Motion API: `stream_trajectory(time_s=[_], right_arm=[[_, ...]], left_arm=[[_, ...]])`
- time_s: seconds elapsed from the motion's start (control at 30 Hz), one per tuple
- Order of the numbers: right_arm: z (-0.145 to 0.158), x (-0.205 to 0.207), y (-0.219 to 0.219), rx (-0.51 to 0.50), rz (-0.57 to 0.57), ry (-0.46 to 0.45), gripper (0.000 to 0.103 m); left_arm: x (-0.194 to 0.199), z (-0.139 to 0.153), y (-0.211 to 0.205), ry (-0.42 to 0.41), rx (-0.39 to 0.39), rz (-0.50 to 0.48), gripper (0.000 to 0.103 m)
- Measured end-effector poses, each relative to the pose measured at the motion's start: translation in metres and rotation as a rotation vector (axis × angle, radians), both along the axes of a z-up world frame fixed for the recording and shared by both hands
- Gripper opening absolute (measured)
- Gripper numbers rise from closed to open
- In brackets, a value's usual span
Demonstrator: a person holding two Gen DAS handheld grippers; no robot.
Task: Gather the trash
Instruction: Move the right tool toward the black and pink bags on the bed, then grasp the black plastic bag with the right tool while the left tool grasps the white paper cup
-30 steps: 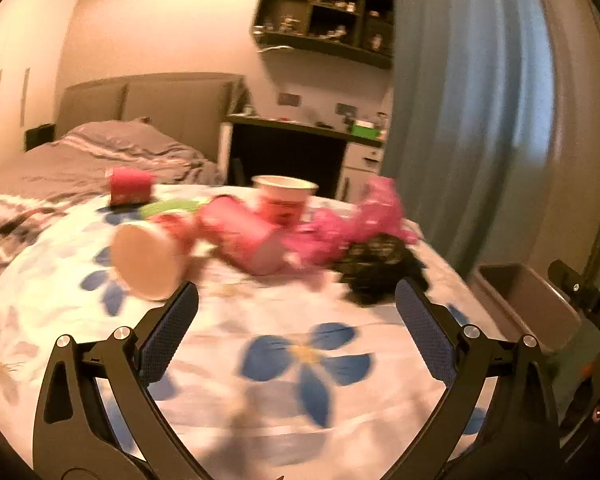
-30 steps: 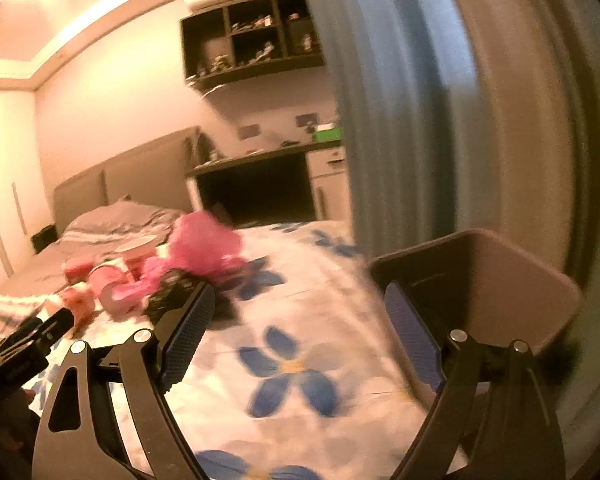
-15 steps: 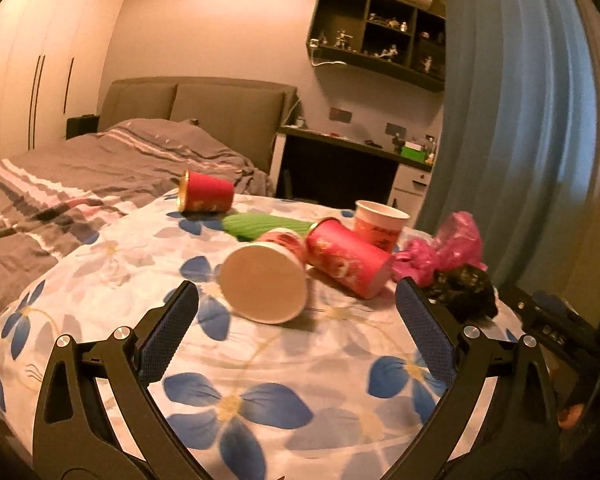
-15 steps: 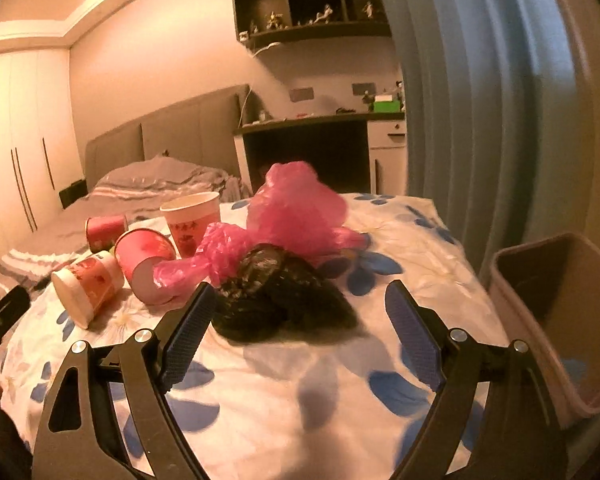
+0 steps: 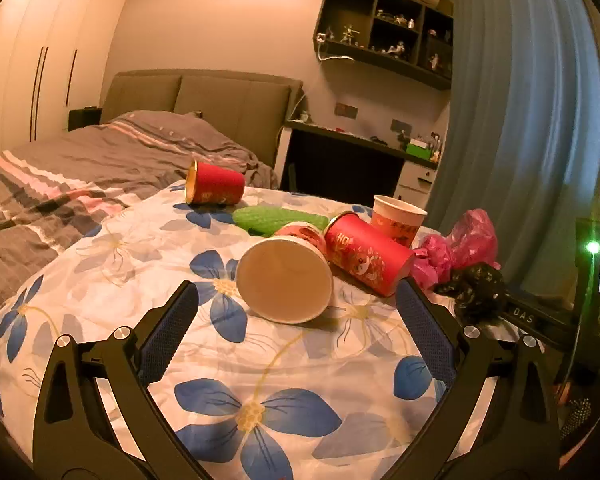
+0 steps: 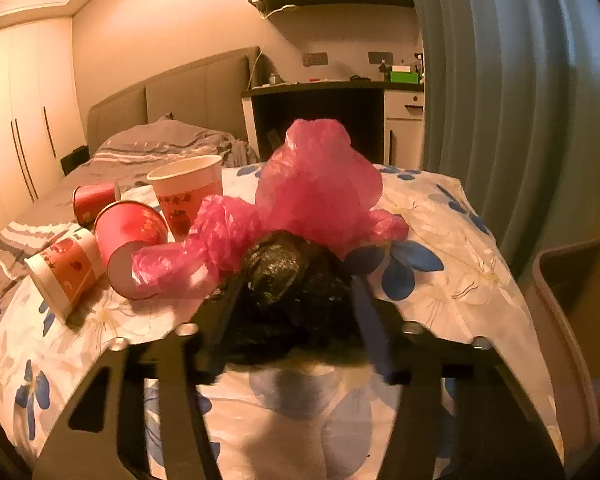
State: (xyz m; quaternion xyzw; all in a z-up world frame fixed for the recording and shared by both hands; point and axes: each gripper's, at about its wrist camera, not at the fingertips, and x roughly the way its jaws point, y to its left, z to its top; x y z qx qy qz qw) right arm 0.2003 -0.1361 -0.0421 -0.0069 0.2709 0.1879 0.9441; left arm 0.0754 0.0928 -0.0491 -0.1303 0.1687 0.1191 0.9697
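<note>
The right claw [image 6: 292,316] has just been closing around the crumpled, glossy black bag [image 6: 288,276]; whether its fingers grip yet, I cannot tell.

"DAS" — white letters on the black right tongs [image 5: 528,316]; "HO" — on a red cup [image 5: 366,254].

Right gripper [image 6: 292,320] fingers just closing; left gripper [image 5: 298,320] spread wide.

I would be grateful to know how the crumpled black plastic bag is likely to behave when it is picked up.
The black plastic bag looks crumpled and glossy, so it will probably squash and sag rather than hold shape. It seems light for its bulk. Its slick film might slip, and the touching pink bag could drag along.
</note>
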Motion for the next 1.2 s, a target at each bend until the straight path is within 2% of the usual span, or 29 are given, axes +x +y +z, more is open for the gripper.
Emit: stream_trajectory(time_s=[0.03, 0.1, 0.27, 0.53, 0.7, 0.77, 1.0, 1.1, 1.17, 1.2], right_arm=[[0.0, -0.001, -0.001, 0.005, 0.005, 0.002, 0.045], [0.0, -0.003, -0.002, 0.009, 0.012, 0.006, 0.034], [0.0, -0.012, -0.012, 0.043, 0.017, 0.007, 0.021], [0.005, -0.04, -0.033, 0.086, 0.026, -0.018, 0.019], [0.008, -0.058, -0.048, 0.108, 0.013, -0.033, 0.019], [0.01, -0.064, -0.054, 0.115, 0.005, -0.043, 0.019], [0.013, -0.077, -0.064, 0.123, 0.001, -0.063, 0.019], [0.014, -0.08, -0.063, 0.126, 0.007, -0.067, 0.019], [0.014, -0.081, -0.063, 0.127, 0.01, -0.069, 0.019], [0.014, -0.081, -0.063, 0.129, 0.011, -0.069, 0.019]], left_arm=[[0.0, -0.001, 0.0, 0.001, -0.002, -0.001, 0.097], [0.001, -0.002, 0.0, 0.006, -0.007, -0.001, 0.097], [0.003, -0.003, -0.003, 0.013, -0.014, -0.007, 0.097], [0.014, -0.004, -0.002, 0.042, -0.037, -0.027, 0.097], [0.024, -0.004, 0.0, 0.05, -0.045, -0.032, 0.092], [0.029, -0.004, 0.004, 0.06, -0.065, -0.037, 0.083], [0.051, -0.013, 0.009, 0.12, -0.132, -0.075, 0.066], [0.06, -0.017, 0.012, 0.142, -0.164, -0.107, 0.052], [0.064, -0.02, 0.015, 0.15, -0.189, -0.126, 0.036], [0.066, -0.021, 0.015, 0.153, -0.197, -0.131, 0.032]])
